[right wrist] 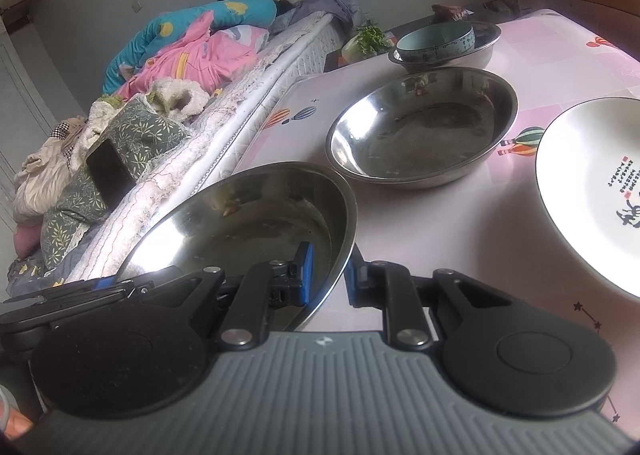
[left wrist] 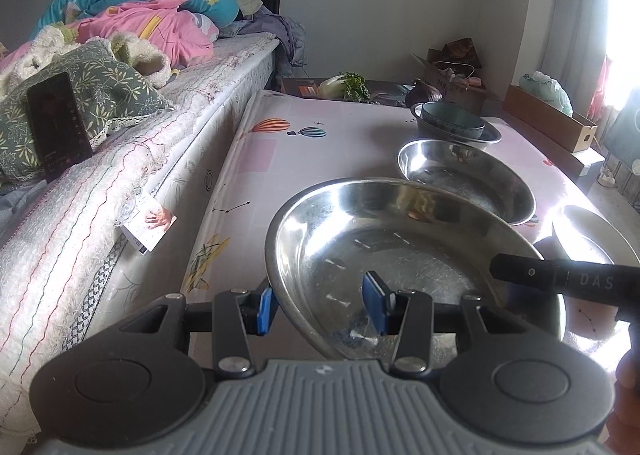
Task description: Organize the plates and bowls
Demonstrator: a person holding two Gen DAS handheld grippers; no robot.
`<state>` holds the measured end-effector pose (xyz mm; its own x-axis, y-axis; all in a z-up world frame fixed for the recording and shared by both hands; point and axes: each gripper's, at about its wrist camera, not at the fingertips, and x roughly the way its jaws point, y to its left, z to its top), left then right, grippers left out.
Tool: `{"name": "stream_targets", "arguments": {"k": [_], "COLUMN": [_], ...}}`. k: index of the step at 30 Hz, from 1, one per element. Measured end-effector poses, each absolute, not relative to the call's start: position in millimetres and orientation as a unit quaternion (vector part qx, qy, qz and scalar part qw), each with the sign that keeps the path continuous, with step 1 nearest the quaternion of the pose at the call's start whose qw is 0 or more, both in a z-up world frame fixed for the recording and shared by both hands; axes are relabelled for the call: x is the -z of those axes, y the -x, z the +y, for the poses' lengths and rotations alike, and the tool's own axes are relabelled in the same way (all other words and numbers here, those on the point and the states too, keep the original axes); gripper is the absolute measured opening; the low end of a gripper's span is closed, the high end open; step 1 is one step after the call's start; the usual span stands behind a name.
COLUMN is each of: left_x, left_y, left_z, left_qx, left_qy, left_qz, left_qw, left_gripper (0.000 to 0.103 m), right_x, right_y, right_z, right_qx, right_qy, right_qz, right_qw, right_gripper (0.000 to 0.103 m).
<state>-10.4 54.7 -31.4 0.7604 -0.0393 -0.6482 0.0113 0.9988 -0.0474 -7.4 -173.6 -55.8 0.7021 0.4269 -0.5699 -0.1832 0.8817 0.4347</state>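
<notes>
Three steel bowls (right wrist: 420, 127), one blue bowl (right wrist: 434, 41), one white plate (right wrist: 592, 183)

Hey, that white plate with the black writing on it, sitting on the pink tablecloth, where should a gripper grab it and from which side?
Take the white plate by its near rim, one finger above and one below, probably coming in low from the table's front edge. It lies flat and shallow, so only the thin raised lip offers a pinch. The steel bowl stands apart on its left.

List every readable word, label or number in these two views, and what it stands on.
"DAS": white letters on the right gripper, cut off at the frame edge.
White plate: red and black characters, too small to read.
Cardboard box: dark print, blurred.
Tag on the mattress edge: unreadable.
</notes>
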Motion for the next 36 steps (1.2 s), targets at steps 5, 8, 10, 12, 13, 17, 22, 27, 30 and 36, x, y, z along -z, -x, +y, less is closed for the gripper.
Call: {"name": "stream_targets", "arguments": {"k": [5, 8, 10, 12, 13, 17, 22, 27, 30, 36], "left_x": [27.1, 24.2, 22.5, 20.8, 20.1, 16.5, 13.5, 13.7, 14.2, 15.7], "left_y": [8.5, 5.9, 2.7, -1.7, -4.0, -16.6, -35.8, -59.9, -77.4, -114.2], "left_z": [44.0, 36.7, 33.2, 28.7, 26.9, 15.7, 3.3, -7.8, -14.2, -27.6], "left_qx": [0.026, 0.032, 0.037, 0.041, 0.044, 0.057, 0.074, 0.089, 0.097, 0.106], "left_qy": [0.012, 0.010, 0.008, 0.007, 0.007, 0.006, 0.006, 0.004, 0.003, 0.001], "left_qz": [0.339, 0.336, 0.334, 0.333, 0.332, 0.329, 0.326, 0.329, 0.332, 0.341], "left_qw": [0.940, 0.941, 0.942, 0.942, 0.942, 0.943, 0.942, 0.940, 0.938, 0.934], "left_gripper": [0.045, 0.045, 0.045, 0.045, 0.045, 0.045, 0.045, 0.046, 0.046, 0.046], "right_x": [51.3, 48.7, 46.9, 44.8, 43.7, 39.4, 35.2, 33.8, 33.4, 34.1], "right_y": [11.5, 11.9, 11.6, 10.4, 9.5, 4.0, -4.8, -18.9, -30.7, -64.1], "right_z": [-185.5, -193.1, -197.9, -202.7, -205.3, -214.7, -227.5, -239.7, -246.4, -257.0], "right_qx": [-0.157, -0.150, -0.145, -0.139, -0.136, -0.123, -0.103, -0.085, -0.076, -0.062], "right_qy": [-0.181, -0.186, -0.188, -0.191, -0.192, -0.196, -0.199, -0.203, -0.204, -0.198], "right_qz": [0.338, 0.333, 0.331, 0.328, 0.327, 0.324, 0.321, 0.321, 0.321, 0.327], "right_qw": [0.910, 0.912, 0.913, 0.915, 0.915, 0.917, 0.920, 0.921, 0.922, 0.922], "right_gripper": [0.017, 0.017, 0.017, 0.017, 0.017, 0.017, 0.017, 0.017, 0.017, 0.018]}}
